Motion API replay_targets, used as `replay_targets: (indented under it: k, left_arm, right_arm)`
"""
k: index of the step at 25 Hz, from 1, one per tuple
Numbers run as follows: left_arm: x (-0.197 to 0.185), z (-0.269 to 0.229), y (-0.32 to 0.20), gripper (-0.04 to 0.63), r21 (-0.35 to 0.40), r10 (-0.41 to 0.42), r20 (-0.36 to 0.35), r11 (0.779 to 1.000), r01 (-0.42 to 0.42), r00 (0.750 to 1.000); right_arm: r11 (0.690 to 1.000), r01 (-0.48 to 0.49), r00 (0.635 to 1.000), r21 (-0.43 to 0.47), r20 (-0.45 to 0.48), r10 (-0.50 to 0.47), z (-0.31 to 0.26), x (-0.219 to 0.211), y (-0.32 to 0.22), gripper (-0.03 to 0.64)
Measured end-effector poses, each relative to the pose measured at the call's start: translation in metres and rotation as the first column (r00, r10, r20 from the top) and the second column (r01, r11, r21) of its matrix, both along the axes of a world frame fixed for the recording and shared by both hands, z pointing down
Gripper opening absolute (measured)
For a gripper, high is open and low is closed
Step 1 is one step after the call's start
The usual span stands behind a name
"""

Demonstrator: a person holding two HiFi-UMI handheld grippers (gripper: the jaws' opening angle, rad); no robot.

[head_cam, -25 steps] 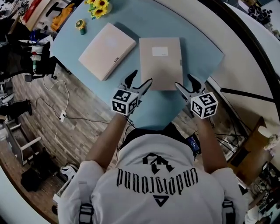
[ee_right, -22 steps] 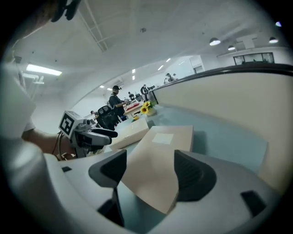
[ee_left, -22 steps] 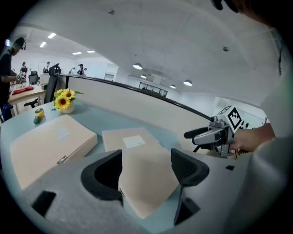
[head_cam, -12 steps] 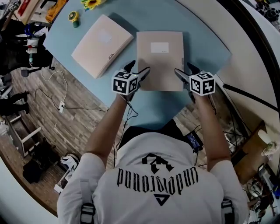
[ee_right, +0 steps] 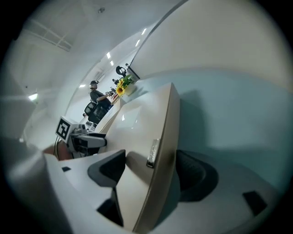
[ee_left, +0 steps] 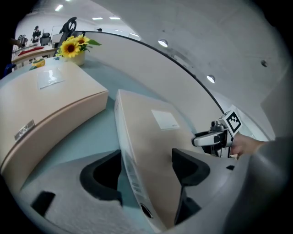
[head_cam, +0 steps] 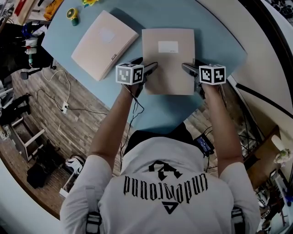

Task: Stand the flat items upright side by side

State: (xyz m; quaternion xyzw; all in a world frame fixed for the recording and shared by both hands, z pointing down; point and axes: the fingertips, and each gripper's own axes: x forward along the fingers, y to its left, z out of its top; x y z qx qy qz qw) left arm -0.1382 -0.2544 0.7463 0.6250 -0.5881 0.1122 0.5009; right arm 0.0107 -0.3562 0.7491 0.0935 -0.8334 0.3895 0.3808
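Two flat beige file boxes lie on the light blue table (head_cam: 158,114). The right box (head_cam: 168,61) has a white label and lies square to me. The left box (head_cam: 104,43) lies at an angle beside it. My left gripper (head_cam: 147,65) straddles the right box's left edge (ee_left: 130,169), jaws open with a gap to the spine. My right gripper (head_cam: 190,67) straddles its right edge (ee_right: 158,160), also open, one jaw over the top face and one outside. Both sets of jaws have just been opening, with the box's edge between them.
A pot of sunflowers (ee_left: 73,45) and a small yellow-green roll (head_cam: 72,13) stand at the table's far left corner. The table's curved front edge is close to me. Wooden floor with cables and clutter lies to the left.
Both grippers have moved forward and down from the near table edge to the two side edges of the right box. The boxes have not moved.
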Motion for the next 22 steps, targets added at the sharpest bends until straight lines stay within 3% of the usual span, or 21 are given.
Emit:
replay_targets:
  k: [5, 11, 16, 22]
  left_arm:
    - [0.003, 0.009, 0.002, 0.342, -0.017, -0.017, -0.065, 1.000, 0.016, 0.998]
    - [0.006, 0.010, 0.001, 0.335, -0.014, -0.003, -0.070, 1.000, 0.002, 0.998]
    - [0.005, 0.004, -0.001, 0.322, -0.031, 0.016, -0.025, 0.999, -0.017, 1.000]
    - [0.018, -0.035, -0.020, 0.318, 0.042, 0.120, 0.069, 0.991, -0.123, 0.990]
  right_arm:
    - [0.999, 0.016, 1.000, -0.036, -0.014, -0.017, 0.005, 0.001, 0.003, 0.327]
    - [0.999, 0.023, 1.000, -0.025, -0.020, -0.024, 0.007, 0.002, 0.003, 0.316]
    - [1.000, 0.010, 1.000, 0.014, -0.017, -0.010, 0.000, 0.002, 0.003, 0.307]
    - [0.991, -0.018, 1.000, 0.131, 0.003, 0.017, -0.039, 0.015, -0.001, 0.302]
